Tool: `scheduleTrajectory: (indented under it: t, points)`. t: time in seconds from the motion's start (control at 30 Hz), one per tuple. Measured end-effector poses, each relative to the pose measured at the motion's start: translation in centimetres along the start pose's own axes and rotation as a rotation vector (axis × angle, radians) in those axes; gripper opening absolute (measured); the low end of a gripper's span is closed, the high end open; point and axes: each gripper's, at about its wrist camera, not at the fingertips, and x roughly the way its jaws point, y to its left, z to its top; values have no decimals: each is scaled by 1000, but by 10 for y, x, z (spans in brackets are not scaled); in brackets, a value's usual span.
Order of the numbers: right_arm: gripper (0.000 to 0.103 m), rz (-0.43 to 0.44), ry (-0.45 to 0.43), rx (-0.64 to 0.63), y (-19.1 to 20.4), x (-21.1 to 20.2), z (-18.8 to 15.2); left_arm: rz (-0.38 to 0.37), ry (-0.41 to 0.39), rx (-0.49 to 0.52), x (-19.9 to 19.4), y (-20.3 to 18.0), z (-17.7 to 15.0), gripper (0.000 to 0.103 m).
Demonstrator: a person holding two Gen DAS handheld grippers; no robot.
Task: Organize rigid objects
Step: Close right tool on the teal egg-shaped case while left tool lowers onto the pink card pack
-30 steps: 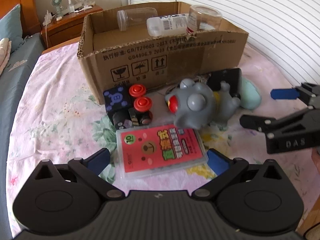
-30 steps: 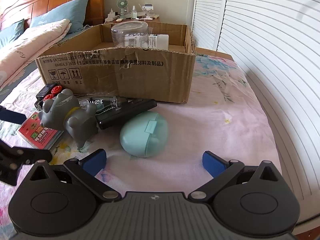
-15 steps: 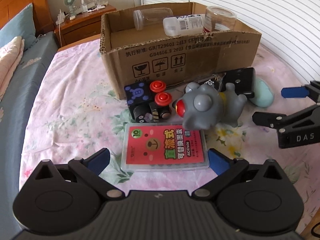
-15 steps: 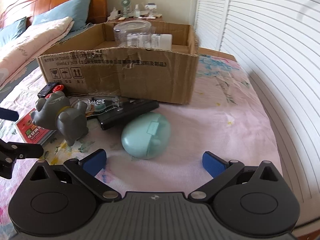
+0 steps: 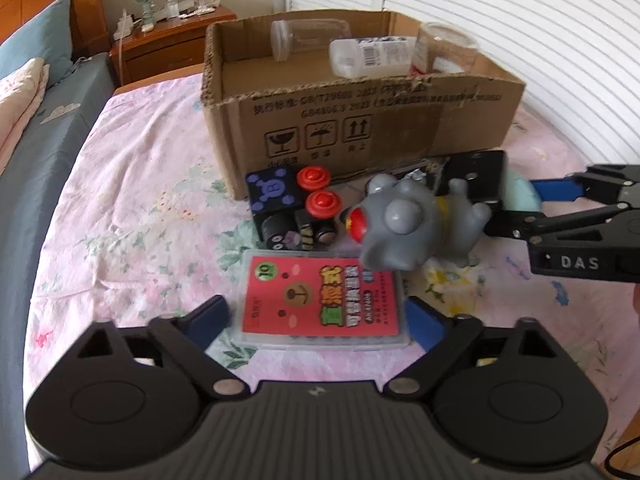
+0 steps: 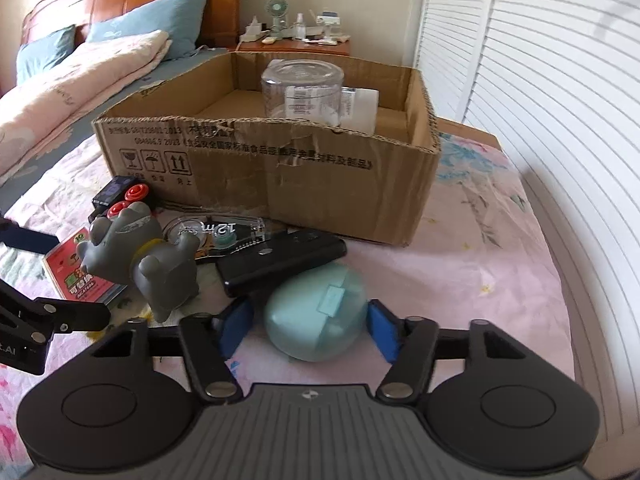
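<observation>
While both grippers tilt downward over the bedsheet (image 6: 500, 248), the right gripper (image 6: 308, 326) closes around the smooth mint egg-shaped case (image 6: 316, 316), the left gripper (image 5: 318, 320) narrowing astride the flat red card pack (image 5: 324, 296).

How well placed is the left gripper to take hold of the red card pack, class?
Probably well. The red card pack lies flat between the closing fingers of the left gripper, nothing before it. The grey toy overlaps its far corner and might be nudged.
</observation>
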Motion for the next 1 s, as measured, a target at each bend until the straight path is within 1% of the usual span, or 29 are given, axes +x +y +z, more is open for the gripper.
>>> scheduleTrajectory:
  t: [0.1,0.17,0.37,0.53,0.73,0.83,0.9,1.0]
  points:
    - [60,0,1,25,-5,-4,-4,1,-4,6,0,0,-1,90]
    - [60,-7,3,19,-5,-8,-7,1,-8,16,-1,0,-2,90]
    - [60,6,30,15,-7,-26,-22,-17,6,78,-13,0,-15,90]
    - [60,3,34,46,-10,-37,-32,-17,13,72,-16,6,-20,91]
    - [64,-19,39,77,-6,-31,-26,-6,6,63,-13,3,-15,91]
    - [65,-11,33,87,-4,-28,-23,-10,2,63,-11,3,-15,92]
    - [65,-1,28,80,0,-26,-22,-13,1,65,-11,3,-15,92]
    - [65,-18,26,44,5,-25,-22,-18,-2,70,-11,4,-15,92]
